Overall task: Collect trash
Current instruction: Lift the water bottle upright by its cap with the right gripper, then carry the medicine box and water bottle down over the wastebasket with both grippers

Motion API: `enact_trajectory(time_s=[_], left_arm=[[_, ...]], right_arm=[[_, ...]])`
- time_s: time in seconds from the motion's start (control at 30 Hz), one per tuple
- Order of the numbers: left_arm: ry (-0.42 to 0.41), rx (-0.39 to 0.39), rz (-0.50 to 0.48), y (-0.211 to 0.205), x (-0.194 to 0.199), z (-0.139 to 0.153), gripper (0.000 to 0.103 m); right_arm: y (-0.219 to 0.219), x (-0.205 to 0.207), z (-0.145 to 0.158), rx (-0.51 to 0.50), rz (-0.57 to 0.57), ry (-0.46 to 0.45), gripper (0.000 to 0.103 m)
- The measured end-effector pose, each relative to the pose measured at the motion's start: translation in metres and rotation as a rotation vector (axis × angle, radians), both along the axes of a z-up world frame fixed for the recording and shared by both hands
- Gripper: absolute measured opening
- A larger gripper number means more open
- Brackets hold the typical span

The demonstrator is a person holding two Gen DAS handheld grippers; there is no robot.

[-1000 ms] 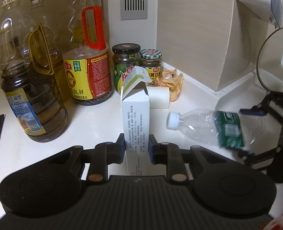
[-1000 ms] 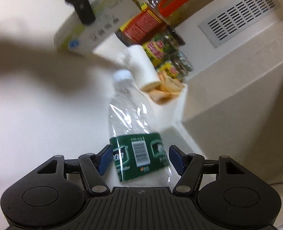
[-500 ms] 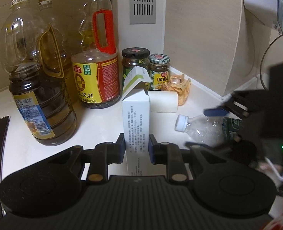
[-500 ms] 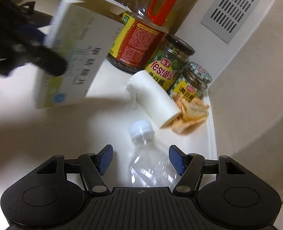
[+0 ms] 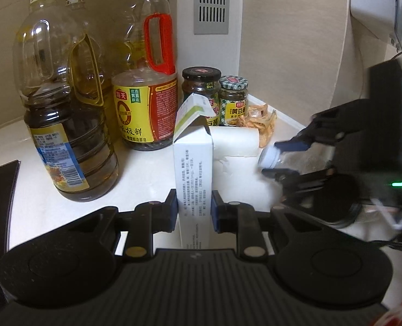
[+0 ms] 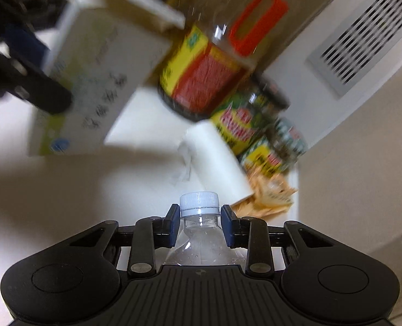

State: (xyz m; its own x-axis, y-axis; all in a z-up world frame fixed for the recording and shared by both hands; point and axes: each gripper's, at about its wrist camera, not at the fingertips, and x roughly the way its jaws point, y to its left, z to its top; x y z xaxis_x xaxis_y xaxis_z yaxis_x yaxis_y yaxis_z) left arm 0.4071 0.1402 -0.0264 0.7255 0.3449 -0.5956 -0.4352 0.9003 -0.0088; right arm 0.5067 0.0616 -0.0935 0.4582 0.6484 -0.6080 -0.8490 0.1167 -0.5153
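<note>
In the left wrist view the left gripper [image 5: 194, 209] fills the bottom of the frame, pointing downward toward the counter, its blue-padded jaws narrow and pressed on both sides of a tall white cardboard carton with an open green-edged top flap [image 5: 193, 174], which stands upright at the centre; the carton's base is hidden behind the gripper body. In the right wrist view the right gripper [image 6: 200, 225] likewise sits at the bottom, angled down, its jaws closing with the neck of a clear plastic bottle with a white screw cap [image 6: 199, 233] between them; the pads lie right at the neck, though whether they press on it cannot be told. The bottle's body is cut off behind the gripper, and everything beyond it in this view is blurred. At the right of the left wrist view the same bottle is only a blurred cap and shoulder between dark fingers. Behind the carton a white paper roll [image 5: 234, 141] lies on its side on the white countertop [image 5: 146, 179], with a crumpled orange snack wrapper [image 5: 260, 125] just beyond it near the corner. Farther back stand two dark-lidded glass jars [image 5: 201, 87], a soy-sauce jug with a red handle [image 5: 143, 103] and large oil bottles [image 5: 65, 125] at the left.
</note>
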Motion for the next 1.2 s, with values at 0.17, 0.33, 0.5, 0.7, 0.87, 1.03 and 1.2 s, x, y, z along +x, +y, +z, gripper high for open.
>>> enact_trajectory(time_s=[0.17, 0.33, 0.5, 0.7, 0.87, 1.03, 1.2], left_arm=[[-0.006, 0.012, -0.001, -0.012, -0.006, 0.005, 0.021], [-0.015, 0.023, -0.004, -0.036, -0.021, 0.013, 0.022], [-0.024, 0.032, -0.002, -0.066, -0.039, 0.023, 0.022], [-0.049, 0.029, -0.05, -0.1, -0.064, 0.038, 0.022], [-0.081, 0.001, -0.131, -0.117, -0.094, 0.049, 0.021], [-0.088, -0.021, -0.233, -0.127, -0.134, 0.053, 0.021], [-0.078, -0.025, -0.313, -0.135, -0.177, 0.053, 0.021]], right_arm=[[-0.041, -0.023, 0.027, 0.152, 0.008, 0.001, 0.032], [-0.08, -0.048, 0.052, 0.268, 0.027, 0.014, 0.032], [-0.125, -0.066, 0.075, 0.384, 0.037, 0.054, 0.032], [-0.173, -0.092, 0.102, 0.492, 0.023, 0.089, 0.032], [-0.206, -0.122, 0.126, 0.552, -0.027, 0.123, 0.032], [-0.231, -0.16, 0.144, 0.615, -0.126, 0.18, 0.032], [-0.246, -0.209, 0.143, 0.622, -0.205, 0.238, 0.032]])
